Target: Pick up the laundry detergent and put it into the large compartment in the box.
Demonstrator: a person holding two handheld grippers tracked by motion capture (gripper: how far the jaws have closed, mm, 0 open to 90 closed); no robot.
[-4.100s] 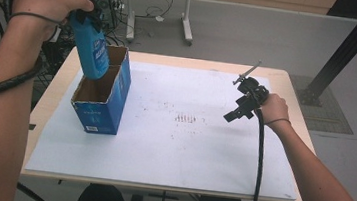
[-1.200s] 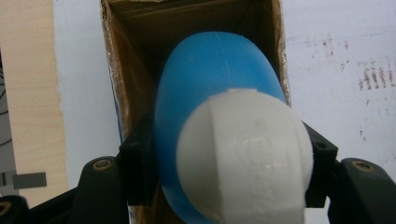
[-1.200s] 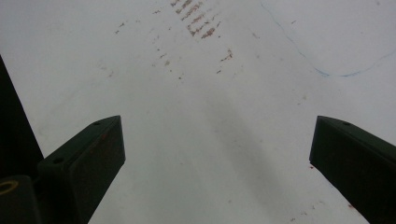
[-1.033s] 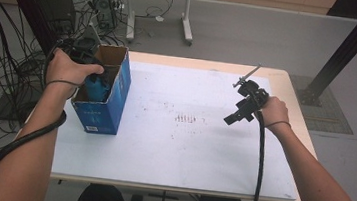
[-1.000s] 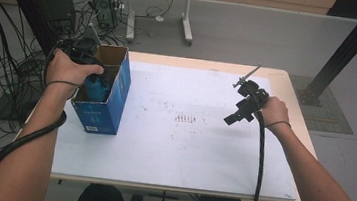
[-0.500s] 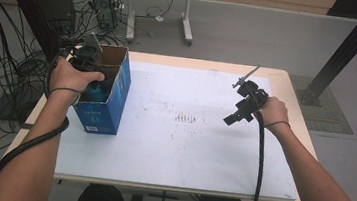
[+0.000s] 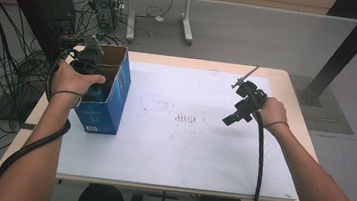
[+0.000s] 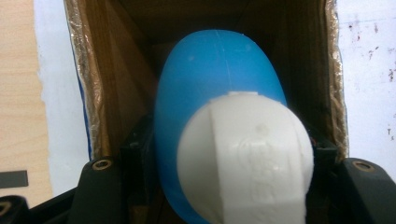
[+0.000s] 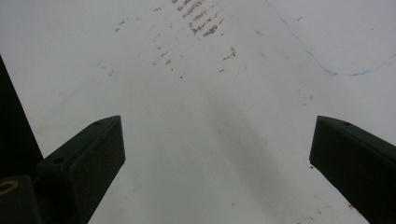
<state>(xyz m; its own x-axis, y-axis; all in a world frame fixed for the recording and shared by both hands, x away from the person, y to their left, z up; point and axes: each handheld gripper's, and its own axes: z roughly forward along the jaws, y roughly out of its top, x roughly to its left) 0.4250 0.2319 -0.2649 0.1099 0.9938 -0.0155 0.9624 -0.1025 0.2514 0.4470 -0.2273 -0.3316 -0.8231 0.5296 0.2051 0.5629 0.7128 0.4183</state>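
So the big change: a few seconds back the left tool (image 7: pixel 90 63) was holding the blue bottle (image 8: pixel 212 93) up in the air above the open blue box (image 7: pixel 117 86); now the bottle is down inside the cardboard, white cap (image 8: pixel 245 156) up toward the tool's camera. The jaws are clamped on either side of it, just under the cap, so it's lowered in but not let go. I'd say the packing is basically done bar the release; opening the jaws and lifting straight out looks like all that's left.

The right tool (image 7: pixel 240 107) hasn't budged over that stretch. It hovers over the right half of the worktop (image 7: pixel 185 156), jaws spread wide with nothing between them.

The worktop is a pale wood board under a white sheet (image 9: pixel 196 116) with small rusty-brown specks near the middle. Around it: grey floor, a tangle of black cables (image 7: pixel 9 62) on the left, the legs of another desk (image 7: pixel 187 23) behind, and a dark post (image 7: pixel 345 47) at right.
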